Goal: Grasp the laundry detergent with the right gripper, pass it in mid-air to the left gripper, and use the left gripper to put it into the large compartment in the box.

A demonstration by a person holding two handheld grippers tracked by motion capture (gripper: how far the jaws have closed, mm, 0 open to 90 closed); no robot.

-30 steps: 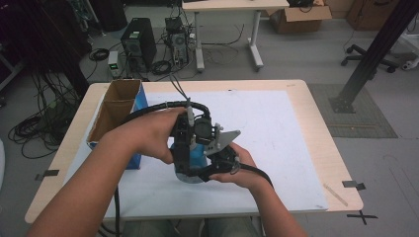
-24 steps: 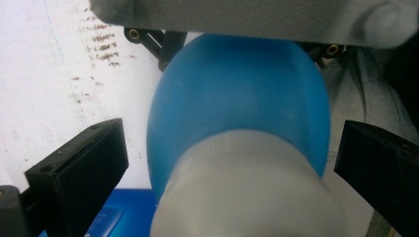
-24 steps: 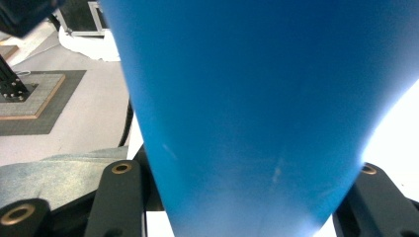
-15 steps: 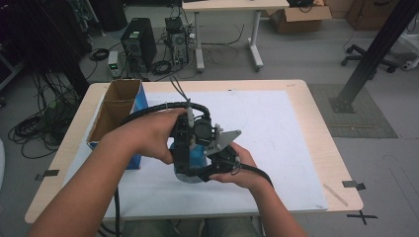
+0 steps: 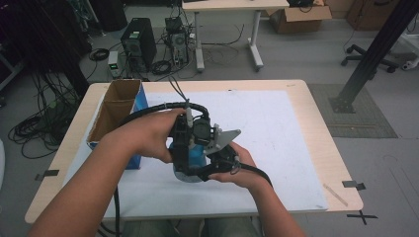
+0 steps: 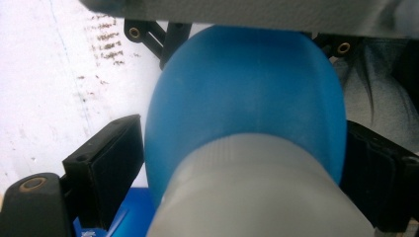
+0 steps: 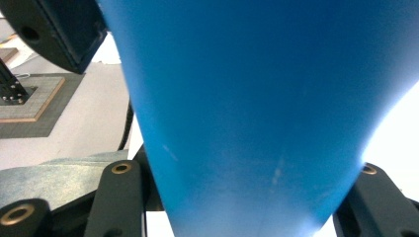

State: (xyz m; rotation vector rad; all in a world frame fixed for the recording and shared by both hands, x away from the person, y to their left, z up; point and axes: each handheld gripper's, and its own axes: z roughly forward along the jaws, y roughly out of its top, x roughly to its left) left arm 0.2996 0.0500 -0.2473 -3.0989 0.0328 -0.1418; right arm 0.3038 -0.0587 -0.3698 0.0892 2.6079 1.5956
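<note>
Both grippers meet over the middle of the white mat [image 5: 276, 133] around a blue bottle [image 5: 195, 159] with a whitish cap [image 6: 257, 197]. My right gripper [image 5: 217, 157] is shut on the bottle's blue body [image 7: 247, 98], which is wedged between its jaws [image 7: 247, 202]. My left gripper [image 5: 184, 140] comes down from the cap end. Its jaws have just been closing and stand on either side of the bottle's shoulder [image 6: 244, 98]. The left pad [image 6: 116, 163] is a sliver away from the bottle, so the left gripper [image 6: 244, 163] is still open.
An open cardboard box [image 5: 116, 111] with a blue side stands at the mat's left edge, close to my left forearm. A cable [image 5: 148, 111] loops from the left gripper toward it. Bare mat lies to the right and behind.
</note>
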